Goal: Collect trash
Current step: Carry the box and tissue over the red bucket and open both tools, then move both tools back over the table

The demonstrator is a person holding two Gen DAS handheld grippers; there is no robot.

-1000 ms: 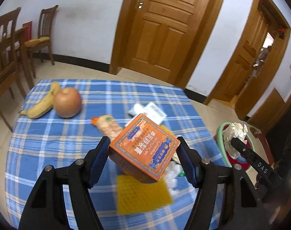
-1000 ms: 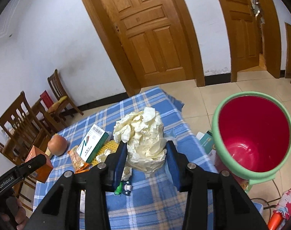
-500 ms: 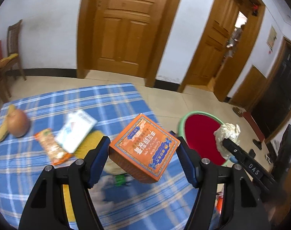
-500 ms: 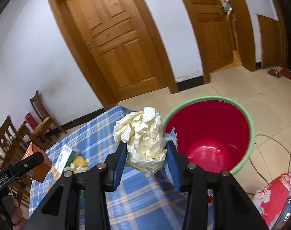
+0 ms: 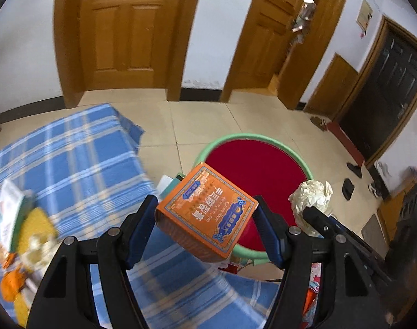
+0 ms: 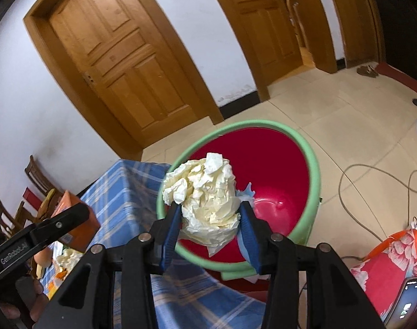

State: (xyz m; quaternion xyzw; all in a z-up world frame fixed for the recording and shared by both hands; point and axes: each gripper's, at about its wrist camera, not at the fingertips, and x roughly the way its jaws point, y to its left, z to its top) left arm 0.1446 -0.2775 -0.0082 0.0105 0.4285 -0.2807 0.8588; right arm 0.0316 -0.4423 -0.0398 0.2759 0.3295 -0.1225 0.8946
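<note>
My left gripper (image 5: 205, 200) is shut on an orange printed box (image 5: 208, 219), held tilted in the air over the table's edge, just short of the bin's near rim. The bin (image 5: 252, 136) is red inside with a green rim and stands on the floor beside the table. My right gripper (image 6: 208, 207) holds a crumpled cream paper wad (image 6: 205, 192) over the open mouth of the bin (image 6: 312, 170). Its jaws are opening, with the wad still between the pads. The wad (image 5: 312, 195) also shows at right in the left wrist view.
The table's blue plaid cloth (image 5: 71, 159) carries a white-and-green box (image 5: 8, 219), a yellow mat (image 5: 37, 227) and blurred wrappers at left. A cable (image 6: 373, 181) loops on the tiled floor right of the bin. A red floral bag (image 6: 386, 260) and a phone (image 6: 408, 304) lie at lower right.
Both grippers have swung from over the table towards the bin. The paper wad now hangs over the bin's mouth and the orange box is near its rim.
</note>
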